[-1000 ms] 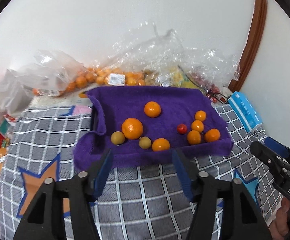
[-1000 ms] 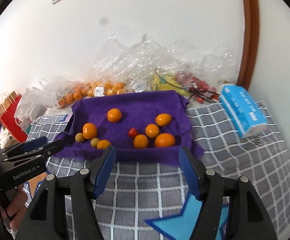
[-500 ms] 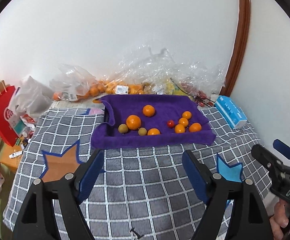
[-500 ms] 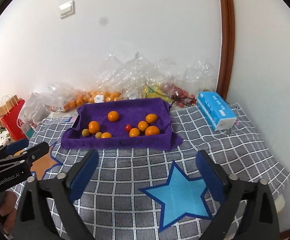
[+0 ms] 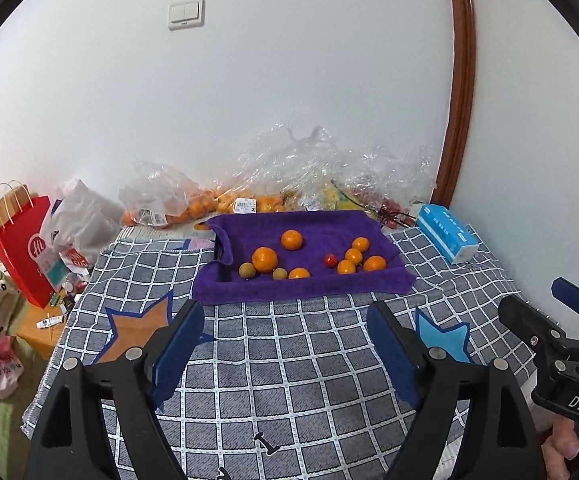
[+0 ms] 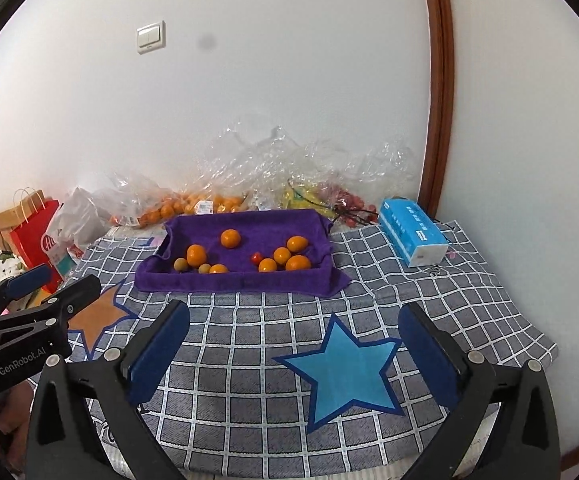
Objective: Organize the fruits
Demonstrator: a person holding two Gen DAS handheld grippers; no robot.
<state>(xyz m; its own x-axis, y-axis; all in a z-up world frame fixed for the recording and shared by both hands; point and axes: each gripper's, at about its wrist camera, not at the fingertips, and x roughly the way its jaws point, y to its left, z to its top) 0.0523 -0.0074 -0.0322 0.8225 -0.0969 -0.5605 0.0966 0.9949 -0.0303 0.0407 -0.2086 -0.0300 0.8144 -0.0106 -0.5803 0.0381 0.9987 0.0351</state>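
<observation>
A purple towel [image 5: 329, 286] [image 6: 209, 282] lies at the far side of the checked table cloth. On it sit several oranges, the largest [image 5: 264, 259] [image 6: 196, 255] at the left, a small red tomato [image 5: 330, 259] [image 6: 256, 257] and two small greenish fruits [image 5: 246, 270] [image 6: 180, 265]. My left gripper [image 5: 285, 318] is open and empty, well short of the towel. My right gripper [image 6: 294, 314] is open and empty too, near the table's front.
Clear plastic bags of oranges [image 5: 193, 210] and other fruit line the wall behind the towel. A blue tissue box [image 5: 447, 234] [image 6: 413, 234] lies at the right. A red paper bag [image 5: 25, 248] stands off the table's left side.
Both grippers have pulled back from the towel and risen; the towel and fruits look smaller and farther. Both jaws have opened wider. The fruits have not moved.
</observation>
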